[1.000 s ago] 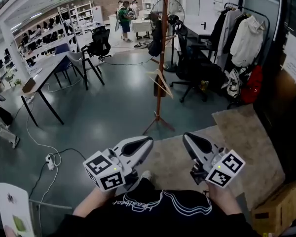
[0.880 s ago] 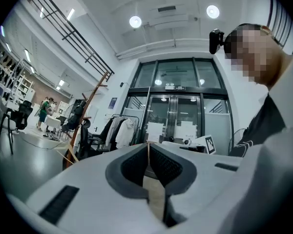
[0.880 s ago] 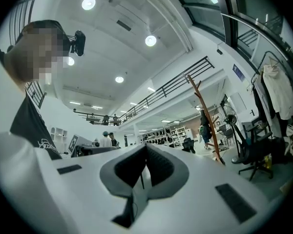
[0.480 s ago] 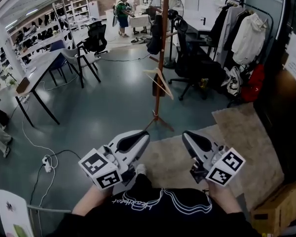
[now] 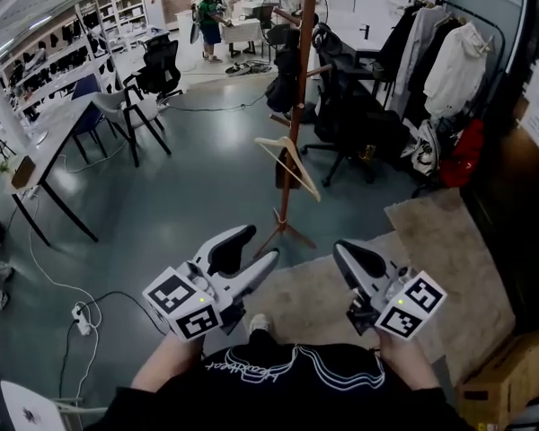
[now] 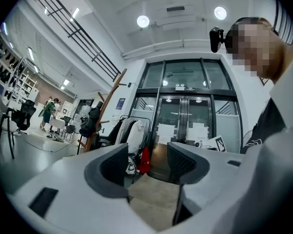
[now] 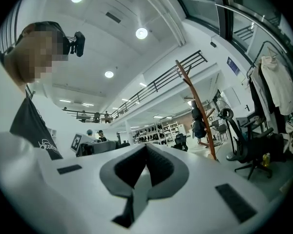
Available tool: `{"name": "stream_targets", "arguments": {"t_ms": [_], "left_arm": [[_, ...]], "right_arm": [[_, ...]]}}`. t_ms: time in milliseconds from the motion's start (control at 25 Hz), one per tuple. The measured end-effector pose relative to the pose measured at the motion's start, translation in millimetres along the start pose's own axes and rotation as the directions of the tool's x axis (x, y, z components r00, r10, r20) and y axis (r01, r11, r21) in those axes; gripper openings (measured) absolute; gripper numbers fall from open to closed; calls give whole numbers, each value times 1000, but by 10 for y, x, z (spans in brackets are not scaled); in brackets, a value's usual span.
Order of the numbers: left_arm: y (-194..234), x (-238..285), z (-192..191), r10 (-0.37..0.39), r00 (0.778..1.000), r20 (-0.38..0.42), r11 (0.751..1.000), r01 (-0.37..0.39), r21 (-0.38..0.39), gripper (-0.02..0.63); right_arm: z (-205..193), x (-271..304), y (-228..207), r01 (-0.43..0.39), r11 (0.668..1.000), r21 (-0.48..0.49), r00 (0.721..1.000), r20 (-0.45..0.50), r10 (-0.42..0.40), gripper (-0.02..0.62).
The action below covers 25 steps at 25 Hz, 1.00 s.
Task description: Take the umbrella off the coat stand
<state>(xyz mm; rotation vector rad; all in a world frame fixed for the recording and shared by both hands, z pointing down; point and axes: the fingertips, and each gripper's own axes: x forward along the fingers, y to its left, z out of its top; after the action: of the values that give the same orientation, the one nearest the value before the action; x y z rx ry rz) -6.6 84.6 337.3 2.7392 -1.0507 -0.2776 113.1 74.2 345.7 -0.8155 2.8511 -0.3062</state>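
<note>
The wooden coat stand (image 5: 296,106) rises from the grey floor a few steps ahead of me. High on it hangs a dark bundle (image 5: 283,79). Lower down hang a wooden hanger (image 5: 292,162) and a slim brown thing (image 5: 281,171); I cannot tell which of these is the umbrella. My left gripper (image 5: 259,246) is held low in front of me, its jaws opening with nothing between them. My right gripper (image 5: 343,251) beside it is shut and empty. Both are well short of the stand. The stand (image 6: 105,113) also shows in the left gripper view, and the stand (image 7: 198,106) in the right gripper view.
A rack of coats (image 5: 440,61) and a red bag (image 5: 458,155) stand at the right, with a black office chair (image 5: 350,119) behind the stand. A beige rug (image 5: 431,259) lies underfoot. Desks and chairs (image 5: 117,106) fill the left, and a power strip (image 5: 79,314) lies on the floor.
My left gripper's jaws have gone from shut to apart. Both grippers and my view have moved forward, so the coat stand looks nearer.
</note>
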Motion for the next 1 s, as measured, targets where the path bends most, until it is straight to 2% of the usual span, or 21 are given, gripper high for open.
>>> {"name": "stream_targets", "arguments": {"t_ms": [240,560,1000], "left_arm": [[769,321,201,-51,998,-31,999,51,-2,302],[1747,650,301,-76,996,-54,997,75,-25,319],[2373,1205,356,-89,993,-72,996,91,21,353]], "right_arm": [[74,703,-461,51,999,14,999,-21,-51,2],[28,1428,-996,113,993,29,993,-40,-112,2],[23,1791,-1504,153,987,43,987,-53,-151,2]]}}
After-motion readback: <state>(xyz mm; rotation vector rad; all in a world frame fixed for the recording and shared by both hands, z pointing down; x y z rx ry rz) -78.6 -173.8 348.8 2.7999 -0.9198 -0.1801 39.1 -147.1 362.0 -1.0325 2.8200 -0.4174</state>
